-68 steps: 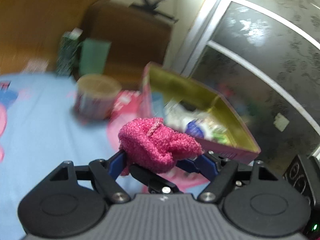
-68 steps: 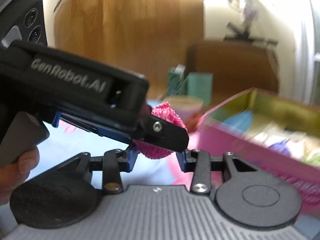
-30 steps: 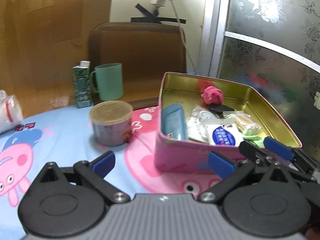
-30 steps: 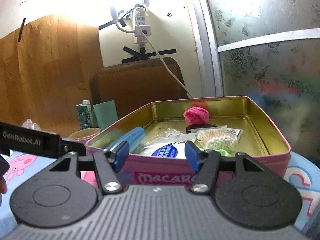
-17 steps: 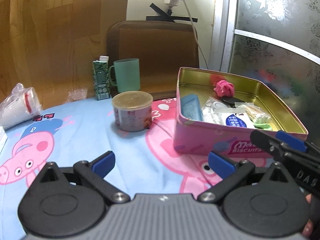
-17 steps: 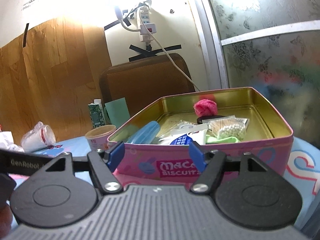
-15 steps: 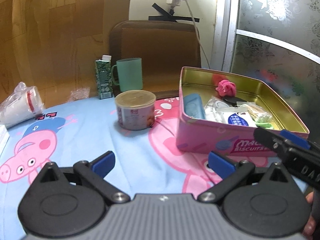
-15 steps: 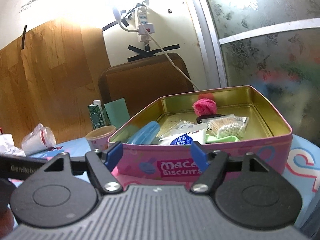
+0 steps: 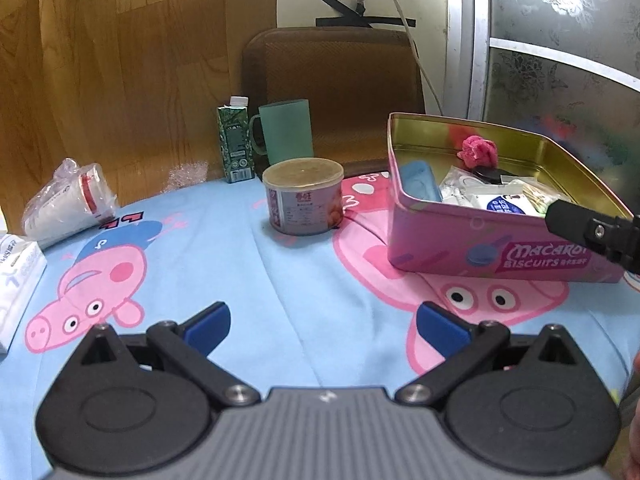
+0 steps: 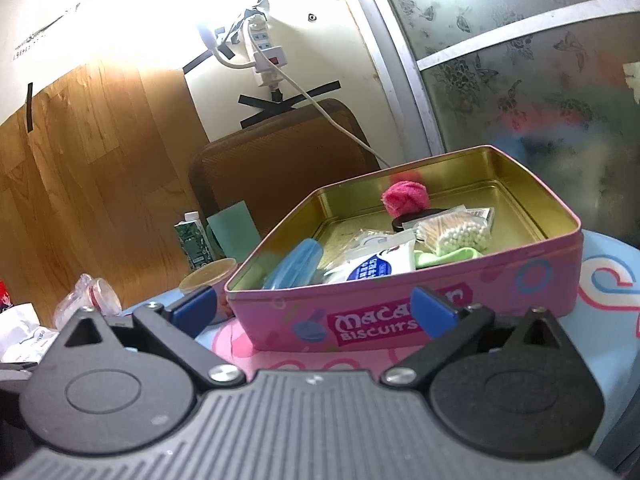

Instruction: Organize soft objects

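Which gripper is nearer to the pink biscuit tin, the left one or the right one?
Right. The right gripper, its jaws opening with nothing between them, sits just in front of the pink biscuit tin. The left gripper, open and empty, is farther back over the blue cloth, with the tin ahead to its right.

The left wrist view looks down across the blue tablecloth [image 9: 304, 272] from farther back, with the pink tin [image 9: 480, 248] to its right. The right wrist view sits low, close before the same tin [image 10: 400, 304]. Both share the tin and the brown chair back [image 9: 332, 92].
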Demonstrator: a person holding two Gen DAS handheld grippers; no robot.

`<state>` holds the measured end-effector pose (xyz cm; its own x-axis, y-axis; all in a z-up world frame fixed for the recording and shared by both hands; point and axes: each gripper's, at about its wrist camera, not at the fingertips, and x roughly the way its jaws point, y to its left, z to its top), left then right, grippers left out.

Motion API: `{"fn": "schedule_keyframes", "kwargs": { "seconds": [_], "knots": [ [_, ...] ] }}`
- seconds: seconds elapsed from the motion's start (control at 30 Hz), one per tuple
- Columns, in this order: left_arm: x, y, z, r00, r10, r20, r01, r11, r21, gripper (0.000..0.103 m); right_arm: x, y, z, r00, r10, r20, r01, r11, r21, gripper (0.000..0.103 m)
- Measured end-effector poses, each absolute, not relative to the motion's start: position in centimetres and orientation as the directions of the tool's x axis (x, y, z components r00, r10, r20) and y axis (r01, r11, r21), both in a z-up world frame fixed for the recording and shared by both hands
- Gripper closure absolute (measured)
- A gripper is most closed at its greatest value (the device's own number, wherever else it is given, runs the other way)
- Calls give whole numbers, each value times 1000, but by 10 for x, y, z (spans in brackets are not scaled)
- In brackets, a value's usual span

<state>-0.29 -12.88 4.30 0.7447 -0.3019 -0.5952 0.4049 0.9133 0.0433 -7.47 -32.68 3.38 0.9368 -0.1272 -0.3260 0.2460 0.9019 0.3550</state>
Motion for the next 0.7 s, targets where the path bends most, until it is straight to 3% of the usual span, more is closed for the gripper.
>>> {"fn": "schedule_keyframes", "kwargs": {
  "seconds": [0.17, 0.37, 0.53, 0.7],
  "knots": [
    [-7, -126, 48, 782, -288, -553, 380, 923, 55, 0, -75, -322, 34, 940, -130, -316, 239, 911, 336, 0],
    [-23, -122, 58, 872, -273, -407, 338, 936, 96, 0, -79, -317, 36, 945, -149, -291, 241, 919, 311, 0],
    [-32, -120, 64, 892, -301, -337, 344, 936, 76, 0, -80, -319, 36, 945, -158, -285, 248, 917, 312, 0],
    [-34, -123, 65, 878, -313, -362, 362, 930, 72, 0, -81, -320, 36, 945, -162, -286, 252, 915, 315, 0]
  ]
}}
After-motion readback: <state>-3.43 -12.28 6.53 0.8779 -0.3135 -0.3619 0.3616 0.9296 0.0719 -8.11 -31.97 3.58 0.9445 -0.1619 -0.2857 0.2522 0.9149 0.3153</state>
